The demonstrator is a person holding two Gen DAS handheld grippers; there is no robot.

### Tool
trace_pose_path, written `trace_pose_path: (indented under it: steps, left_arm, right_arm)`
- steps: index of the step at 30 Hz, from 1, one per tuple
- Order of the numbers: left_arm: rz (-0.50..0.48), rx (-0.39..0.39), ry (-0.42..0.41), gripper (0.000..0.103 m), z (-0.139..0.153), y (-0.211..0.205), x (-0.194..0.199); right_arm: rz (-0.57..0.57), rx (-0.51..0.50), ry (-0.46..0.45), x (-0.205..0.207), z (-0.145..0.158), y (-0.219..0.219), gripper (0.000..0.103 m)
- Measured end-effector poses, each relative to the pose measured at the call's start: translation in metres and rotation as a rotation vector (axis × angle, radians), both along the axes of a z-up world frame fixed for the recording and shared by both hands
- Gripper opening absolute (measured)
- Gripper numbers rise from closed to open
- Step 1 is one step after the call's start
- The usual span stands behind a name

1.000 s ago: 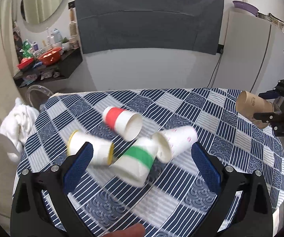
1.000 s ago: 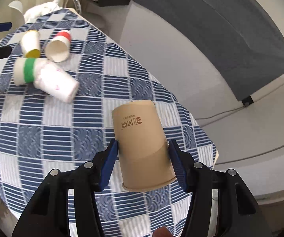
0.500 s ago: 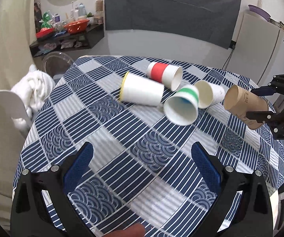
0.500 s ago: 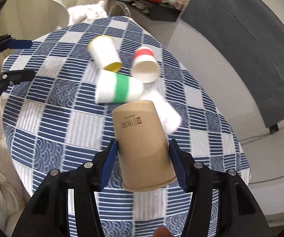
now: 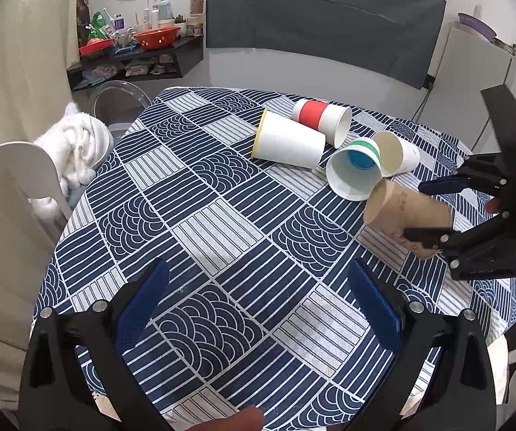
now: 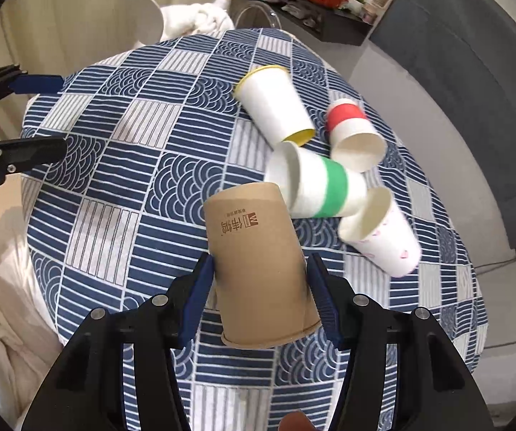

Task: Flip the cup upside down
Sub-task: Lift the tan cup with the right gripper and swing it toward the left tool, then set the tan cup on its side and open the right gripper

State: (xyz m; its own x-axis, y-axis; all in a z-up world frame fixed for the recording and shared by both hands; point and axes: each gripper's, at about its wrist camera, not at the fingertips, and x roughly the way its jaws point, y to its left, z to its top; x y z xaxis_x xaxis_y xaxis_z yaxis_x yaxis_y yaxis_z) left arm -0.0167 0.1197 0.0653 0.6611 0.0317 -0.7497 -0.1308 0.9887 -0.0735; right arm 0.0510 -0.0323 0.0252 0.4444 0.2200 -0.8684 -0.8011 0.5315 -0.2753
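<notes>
My right gripper (image 6: 259, 276) is shut on a brown paper cup (image 6: 254, 265), held above the table with its base pointing away from me and its rim toward the camera. In the left wrist view the same cup (image 5: 405, 212) hangs at the right in the right gripper (image 5: 427, 208), lying roughly level above the cloth. My left gripper (image 5: 254, 294) is open and empty above the near part of the checked blue tablecloth (image 5: 200, 215). It also shows at the left edge of the right wrist view (image 6: 38, 116).
Several paper cups lie on their sides in a cluster: a yellow-rimmed one (image 5: 288, 142), a red-banded one (image 5: 321, 116), a green-banded one (image 5: 355, 172) and a white one with pink marks (image 5: 400, 152). A white chair (image 5: 21, 179) with a white cloth (image 5: 74, 147) stands at the left.
My right gripper has swung with the brown cup toward the table's middle, closer to the cup cluster. My left gripper has pulled back and stays open.
</notes>
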Motion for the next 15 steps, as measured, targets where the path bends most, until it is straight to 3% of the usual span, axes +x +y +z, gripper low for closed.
trace_pose_path:
  steps: [2,4,10,15]
  left_arm:
    - [-0.003,0.003,-0.003,0.097,0.000,-0.002,-0.001]
    - [-0.011,-0.004,-0.002,0.097,0.001,-0.003,-0.002]
    - [-0.019,0.002,0.007,0.097,0.001,-0.011,0.001]
    - [-0.029,-0.004,0.017,0.097,0.001,-0.022,0.004]
  right_arm:
    - [-0.011,0.008,0.030,0.002,-0.009,0.004,0.061]
    - [-0.024,0.017,0.040,0.004,-0.015,0.006,0.085]
    - [-0.056,0.126,0.053,0.001,0.002,-0.011,0.087]
    - [-0.057,0.154,0.046,-0.003,0.011,-0.026,0.087]
